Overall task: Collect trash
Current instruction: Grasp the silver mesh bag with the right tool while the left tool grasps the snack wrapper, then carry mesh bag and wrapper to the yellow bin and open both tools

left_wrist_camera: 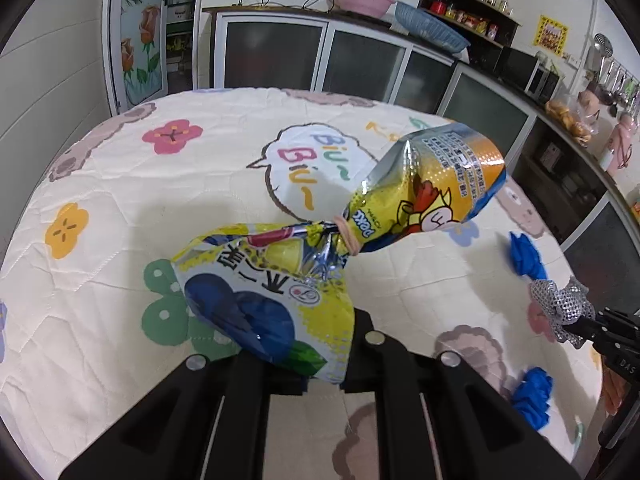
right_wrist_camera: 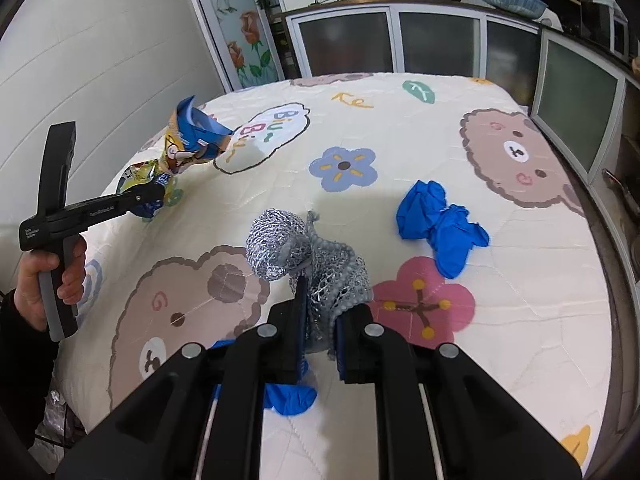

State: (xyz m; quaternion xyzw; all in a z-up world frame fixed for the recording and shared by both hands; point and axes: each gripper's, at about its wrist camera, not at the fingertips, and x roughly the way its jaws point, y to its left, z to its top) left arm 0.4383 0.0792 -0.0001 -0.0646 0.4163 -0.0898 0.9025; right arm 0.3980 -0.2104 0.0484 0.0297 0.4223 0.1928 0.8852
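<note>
While the quilted table (right_wrist_camera: 400, 128) lies broad and open ahead, I see my left gripper (left_wrist_camera: 326, 360) angled down, jaws clamped on the snack wrappers (left_wrist_camera: 280, 280) lifted clear; my right gripper (right_wrist_camera: 320, 344) likewise pinches the silver mesh scrubber (right_wrist_camera: 304, 256), blue gloves (right_wrist_camera: 440, 220) nearby.

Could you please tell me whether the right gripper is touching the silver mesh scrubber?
Touching: in the right wrist view the right gripper has the silver mesh scrubber pinched between its closed fingers.
</note>
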